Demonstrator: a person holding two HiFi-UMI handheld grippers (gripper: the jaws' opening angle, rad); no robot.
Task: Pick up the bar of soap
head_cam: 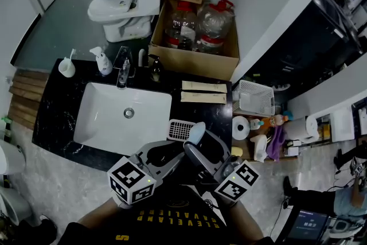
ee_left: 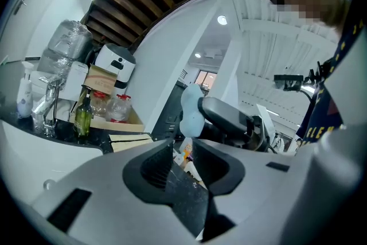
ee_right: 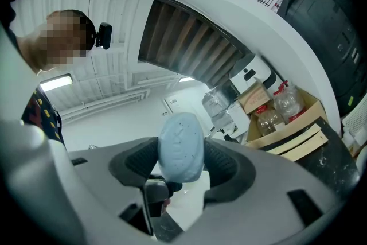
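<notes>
Soap is sitting clamped between the right gripper's jaws, raised clear of the counter in front of the sink, so the pick-up is looking done, while the left gripper is hanging alongside, jaws apart and empty.

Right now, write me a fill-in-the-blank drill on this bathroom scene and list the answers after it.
1. The right gripper holds a pale blue bar of ___.
2. The left gripper is ___ and holds nothing.
3. In the head view, left of the cardboard box stands a white ___.
Missing words: soap; open; toilet.
</notes>
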